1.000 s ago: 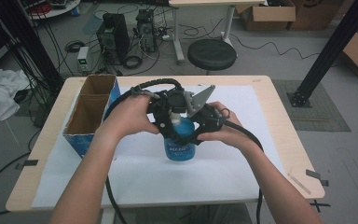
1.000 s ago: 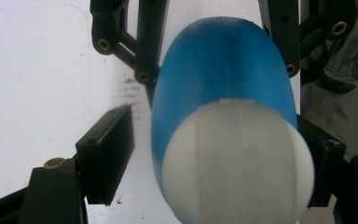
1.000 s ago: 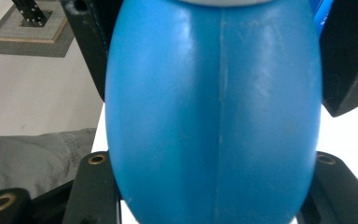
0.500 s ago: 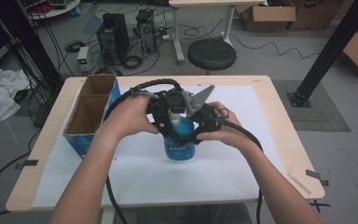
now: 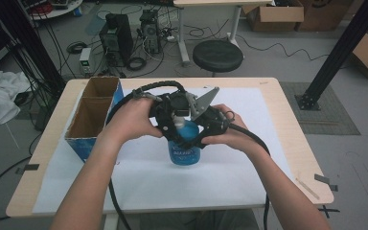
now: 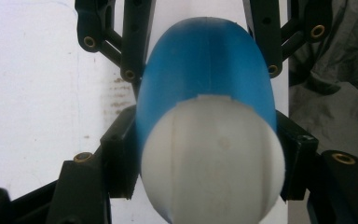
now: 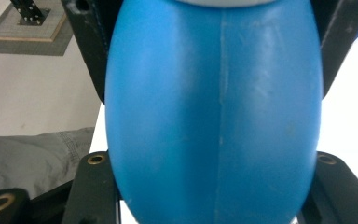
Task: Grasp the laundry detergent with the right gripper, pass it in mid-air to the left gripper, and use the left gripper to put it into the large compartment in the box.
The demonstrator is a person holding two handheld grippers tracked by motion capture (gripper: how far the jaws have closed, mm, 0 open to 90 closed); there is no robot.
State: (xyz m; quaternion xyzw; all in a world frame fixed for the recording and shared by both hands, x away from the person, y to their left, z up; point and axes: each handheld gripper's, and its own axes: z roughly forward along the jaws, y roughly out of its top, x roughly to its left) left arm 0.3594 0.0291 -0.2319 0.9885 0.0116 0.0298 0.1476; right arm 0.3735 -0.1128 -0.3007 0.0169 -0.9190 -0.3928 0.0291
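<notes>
In the left gripper view, the left gripper (image 6: pixel 209 154) has its two black jaws pressed against the white cap (image 6: pixel 212 158) of a blue bottle (image 6: pixel 205 65), one pad at 9 o'clock of the cap and one at 3 o'clock. Those jaws have just been closing, and the cap sits clamped between them. Beyond the cap, toward 12 o'clock, the blue body runs away from the camera, flanked by the jaws of the other gripper.

In the right gripper view, the right gripper (image 7: pixel 214 116) is clenched on the blue body, its jaws touching the bottle's sides at 9 and 3 o'clock, with the pale edge of the cap at 12 o'clock.

From the high view, the bottle stands upright on a white sheet (image 5: pixel 268 167) near the middle of the table (image 5: pixel 287 96). The left hand (image 5: pixel 132 117) comes to it from 9 o'clock and the right hand (image 5: pixel 230 132) from 3 o'clock; both grippers meet over the bottle's top, and a cable loops above them toward 12 o'clock.

An open cardboard box (image 5: pixel 93 112) with two compartments and a blue outer wall sits on the table at 9 o'clock of the bottle, just beside the left forearm. A black stool (image 5: pixel 218 55) stands on the floor past the table's far edge at 12 o'clock.
</notes>
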